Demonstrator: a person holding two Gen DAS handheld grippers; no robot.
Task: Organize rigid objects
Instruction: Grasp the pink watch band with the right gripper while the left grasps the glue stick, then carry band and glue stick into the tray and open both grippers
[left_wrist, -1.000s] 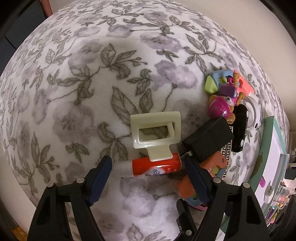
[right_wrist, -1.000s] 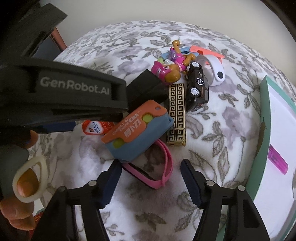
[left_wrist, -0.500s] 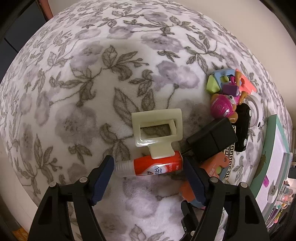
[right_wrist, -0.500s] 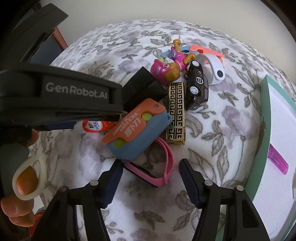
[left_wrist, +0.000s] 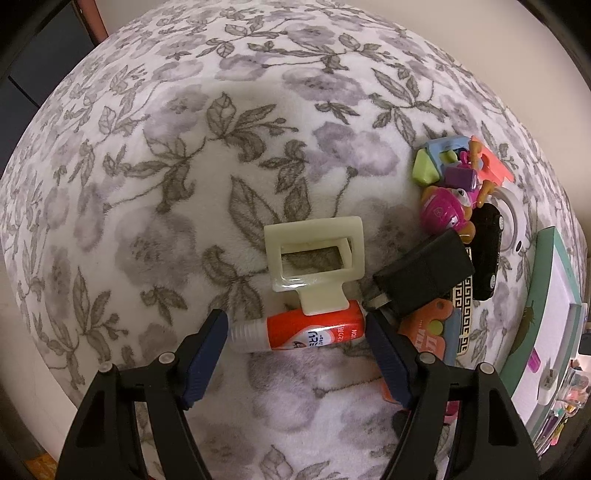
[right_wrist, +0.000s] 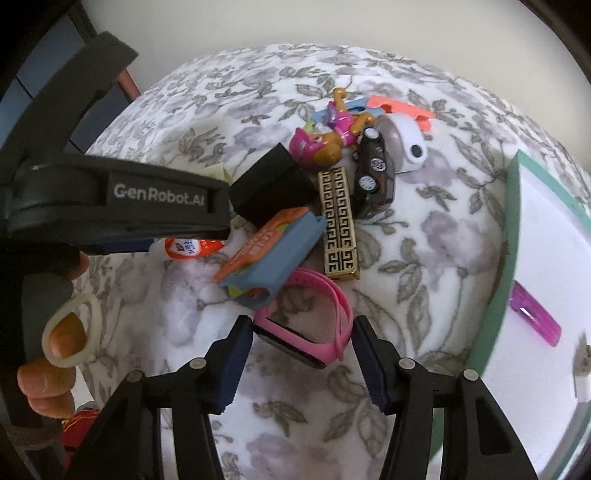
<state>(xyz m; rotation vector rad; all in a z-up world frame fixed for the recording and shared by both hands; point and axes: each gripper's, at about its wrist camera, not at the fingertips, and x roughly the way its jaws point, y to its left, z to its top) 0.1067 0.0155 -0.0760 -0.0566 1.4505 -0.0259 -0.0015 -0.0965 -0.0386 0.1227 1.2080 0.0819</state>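
Observation:
In the left wrist view my left gripper (left_wrist: 295, 343) points straight down at a red glue tube (left_wrist: 310, 330) lying on the floral blanket. Its pads touch the tube's two ends. A cream hair claw (left_wrist: 314, 258) rests on the tube's far side. In the right wrist view a pink watch (right_wrist: 306, 332) lies between the fingers of my right gripper (right_wrist: 303, 354). Those jaws are closing, and a sliver of gap shows at the pads. An orange and blue case (right_wrist: 273, 251) lies just beyond the watch.
A pile sits beyond: black box (right_wrist: 269, 184), gold patterned bar (right_wrist: 338, 218), black toy car (right_wrist: 373, 173), pink pup figure (right_wrist: 317, 147), white band (right_wrist: 406, 144). A green-rimmed white tray (right_wrist: 509, 236) holding a purple piece (right_wrist: 535, 317) stands at right. A person's hand (right_wrist: 48, 376) holds the left gripper.
The right jaws have narrowed around the pink watch. The left jaws have drawn in a little onto the glue tube's ends. Both hands have stayed almost in place.

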